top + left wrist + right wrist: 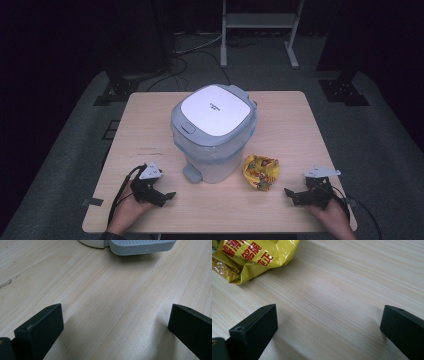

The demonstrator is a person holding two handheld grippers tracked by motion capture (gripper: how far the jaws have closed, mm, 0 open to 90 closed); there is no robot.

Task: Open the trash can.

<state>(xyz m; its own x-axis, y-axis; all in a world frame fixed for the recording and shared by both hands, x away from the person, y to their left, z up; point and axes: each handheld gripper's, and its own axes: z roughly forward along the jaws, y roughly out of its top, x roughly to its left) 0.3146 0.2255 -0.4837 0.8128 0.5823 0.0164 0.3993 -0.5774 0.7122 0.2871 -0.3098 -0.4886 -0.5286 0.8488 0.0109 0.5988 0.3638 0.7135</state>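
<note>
Two grippers rest low on the wooden table (150, 130), both with jaws spread wide and nothing between them. By the look of things the work is to get the crumpled yellow snack wrapper (260, 171) into the pedal bin (214, 131), and none of it is done yet: the wrapper lies on the table, the bin's white lid (215, 109) is shut, and the grey foot pedal (192, 173) is not pressed.

In the high view the bin stands near the table's middle, with its pedal sticking out toward 7 o'clock. The wrapper lies just beside the bin's base, at about 4 o'clock from it, close but seemingly apart from the clear liner bag hanging over the bin's side. The left gripper (169, 195) sits at about 7 o'clock from the bin, its open jaws aimed toward 3 o'clock and near the pedal. In the left gripper view, the pedal (142, 246) lies ahead at 12 o'clock, well clear of the jaws. The right gripper (287, 193) sits at 4 o'clock from the wrapper, pointing toward 9 o'clock. In the right gripper view, the wrapper (254, 257) lies at about 11 o'clock, off to one side of the gap.

The wrapper is a bunched lump with no strong direction. Its slightly longer axis seems to run from 11 to 5 o'clock in the high view. Still ahead, I judge: pressing the pedal, pinching the wrapper, lifting it and dropping it in.
</note>
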